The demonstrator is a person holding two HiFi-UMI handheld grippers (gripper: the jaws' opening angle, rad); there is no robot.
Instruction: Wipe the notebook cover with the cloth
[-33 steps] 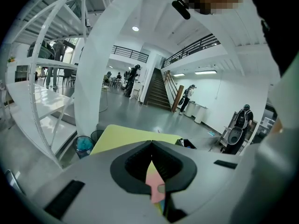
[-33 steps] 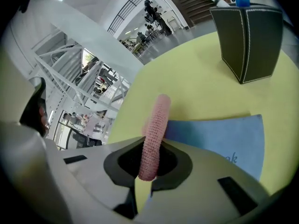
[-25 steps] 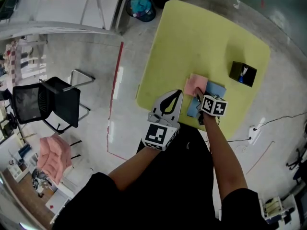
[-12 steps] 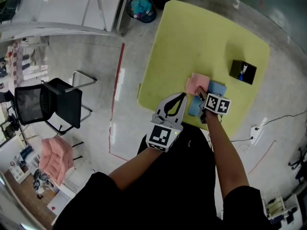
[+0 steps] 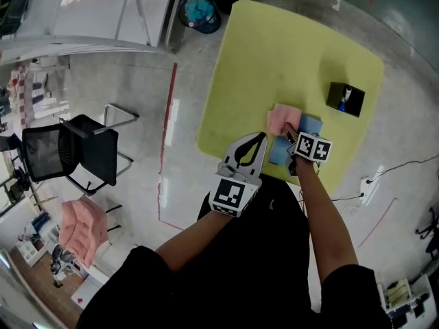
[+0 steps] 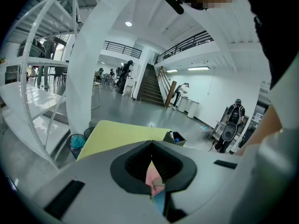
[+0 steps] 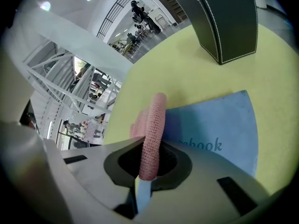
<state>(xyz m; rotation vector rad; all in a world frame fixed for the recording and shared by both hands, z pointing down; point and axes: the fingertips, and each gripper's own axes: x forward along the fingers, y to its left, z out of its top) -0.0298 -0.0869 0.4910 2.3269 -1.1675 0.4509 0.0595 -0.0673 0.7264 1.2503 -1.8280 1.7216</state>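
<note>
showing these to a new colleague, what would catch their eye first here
The bright yellow-green table stands out most, with a pink cloth overlapping the left part of a blue notebook near its close edge. The right tongs are shut on that cloth, while the left tongs hover shut and empty by the table's near edge. A black box stands farther right on the table.
</note>
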